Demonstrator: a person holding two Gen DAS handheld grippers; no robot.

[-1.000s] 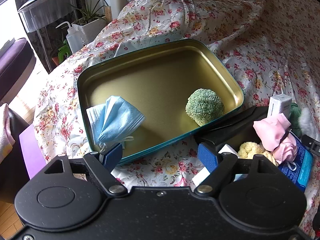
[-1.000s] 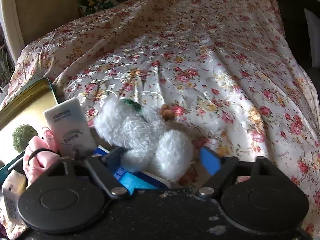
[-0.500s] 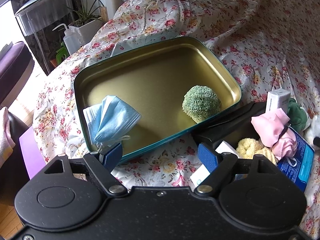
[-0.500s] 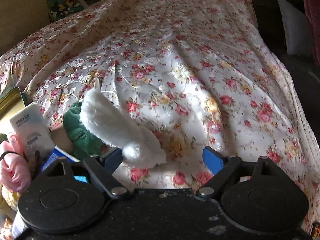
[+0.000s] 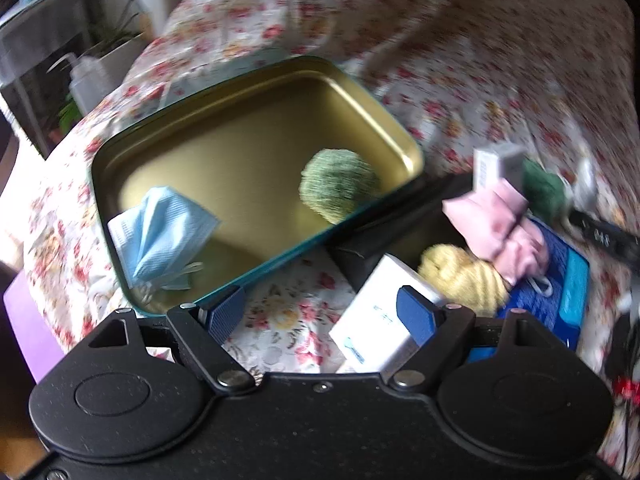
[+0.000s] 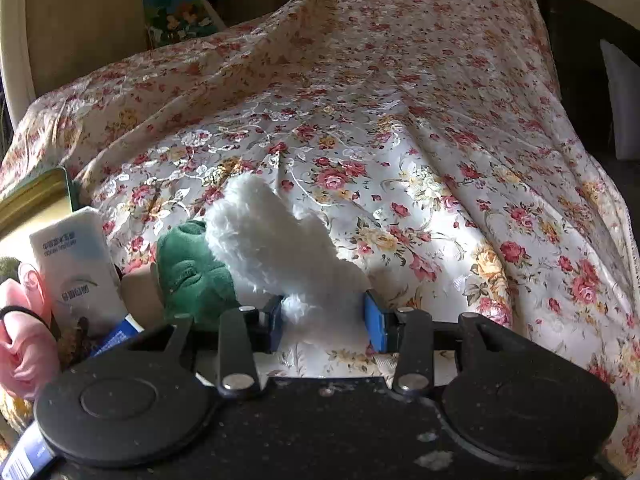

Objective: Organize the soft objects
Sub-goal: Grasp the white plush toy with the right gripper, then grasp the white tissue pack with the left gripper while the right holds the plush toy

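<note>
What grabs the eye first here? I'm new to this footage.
The right gripper is shut on a white plush over the floral cloth. The left gripper is open, near a gold tin holding a blue mask and a green ball.

Right tool (image 6: 324, 322) closed on white plush (image 6: 276, 248), green plush (image 6: 192, 276) touching its left side, white box (image 6: 76, 268) upright further left, pink cloth (image 6: 20, 336) at left edge, floral sheet (image 6: 400, 140) beneath
</note>
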